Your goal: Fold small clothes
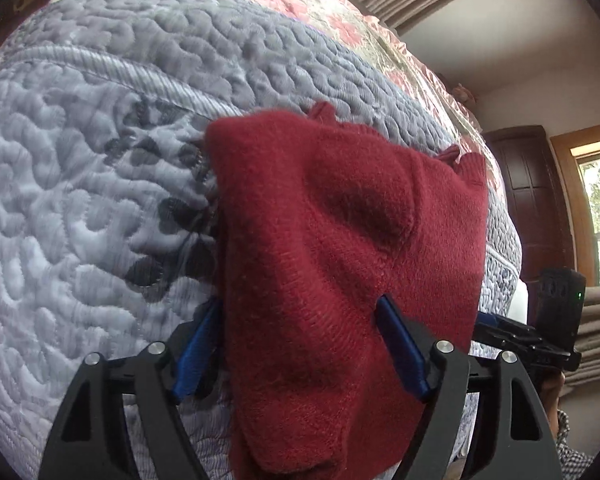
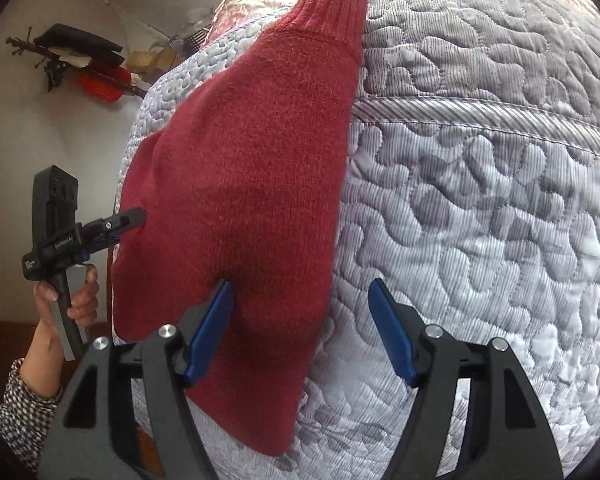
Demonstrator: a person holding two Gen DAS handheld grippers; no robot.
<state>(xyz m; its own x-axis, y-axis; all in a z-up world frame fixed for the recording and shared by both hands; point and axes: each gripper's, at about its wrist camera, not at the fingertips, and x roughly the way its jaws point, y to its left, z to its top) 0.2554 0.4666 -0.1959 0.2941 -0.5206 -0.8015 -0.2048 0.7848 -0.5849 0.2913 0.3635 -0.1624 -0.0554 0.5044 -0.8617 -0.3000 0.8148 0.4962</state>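
On the grey quilted bed [image 2: 480,168], a red knit sweater [image 2: 244,184] lies partly folded. Left tool [image 1: 300,344] & right tool [image 2: 300,332] both spread, straddling its near edge. Soft, light, floppy; prob. best pinched at hem corners.

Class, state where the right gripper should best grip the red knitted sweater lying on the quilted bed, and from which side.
Probably the near bottom hem of the red knitted sweater, approached from the bed's near edge: that edge lies flat and free between the open right gripper fingers.
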